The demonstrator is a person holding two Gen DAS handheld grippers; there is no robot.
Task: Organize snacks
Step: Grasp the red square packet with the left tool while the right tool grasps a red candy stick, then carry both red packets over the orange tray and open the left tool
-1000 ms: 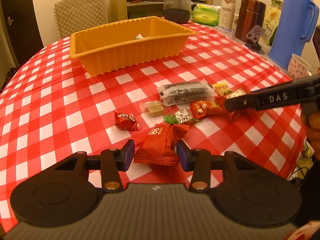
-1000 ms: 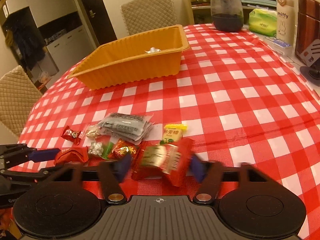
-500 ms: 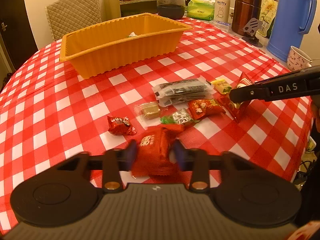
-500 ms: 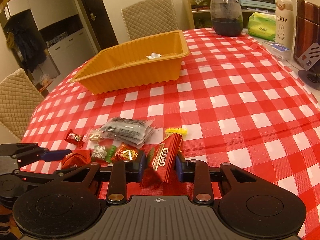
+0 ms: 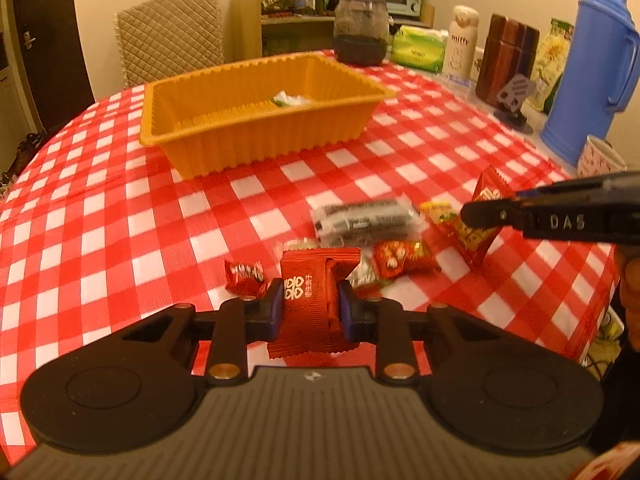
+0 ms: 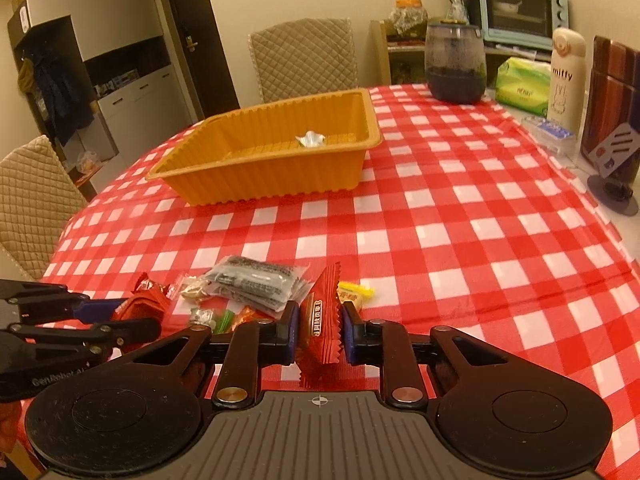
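My left gripper (image 5: 308, 304) is shut on a red snack packet with white characters (image 5: 310, 308), held above the table. My right gripper (image 6: 319, 330) is shut on a red and gold snack packet (image 6: 320, 320); that packet also shows in the left wrist view (image 5: 482, 220). An orange tray (image 5: 256, 120) stands farther back with one small wrapped sweet (image 5: 290, 100) inside; the tray also shows in the right wrist view (image 6: 272, 160). Several loose snacks lie on the checked cloth: a grey packet stack (image 5: 364, 220), a small red sweet (image 5: 246, 276), an orange-red packet (image 5: 402, 258), a yellow sweet (image 6: 354, 294).
A blue thermos jug (image 5: 588, 76), a mug (image 5: 600, 156), a brown flask (image 5: 506, 64), a white bottle (image 6: 566, 76), a green tissue pack (image 6: 522, 86) and a dark jar (image 6: 456, 64) stand along the table's far right. Padded chairs (image 6: 300, 56) stand behind the table.
Both grippers closed on their packets and lifted them off the cloth. The left one was open around its packet a second ago. Both moved up and toward the tray.
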